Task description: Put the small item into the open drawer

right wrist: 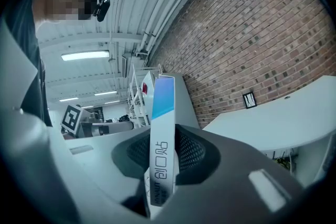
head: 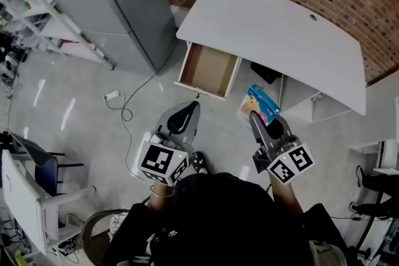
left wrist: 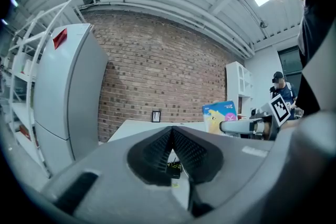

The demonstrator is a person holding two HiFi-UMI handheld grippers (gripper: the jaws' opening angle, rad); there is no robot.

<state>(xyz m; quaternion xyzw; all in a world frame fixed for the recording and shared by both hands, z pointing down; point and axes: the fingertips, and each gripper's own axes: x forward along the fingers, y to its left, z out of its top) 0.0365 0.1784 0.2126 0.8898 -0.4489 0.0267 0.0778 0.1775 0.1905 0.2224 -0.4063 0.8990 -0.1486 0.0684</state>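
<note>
Desk (head: 274, 28) drawer (head: 209, 68) gapes; carry step: right gripper (head: 255, 116) clamps box (head: 263, 103) near drawer, left gripper (head: 191, 110) pinched together empty, next lower box in.

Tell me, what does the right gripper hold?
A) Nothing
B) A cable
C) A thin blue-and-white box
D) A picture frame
C: the right gripper has its jaws closed on a thin box, blue at its top end.
</note>
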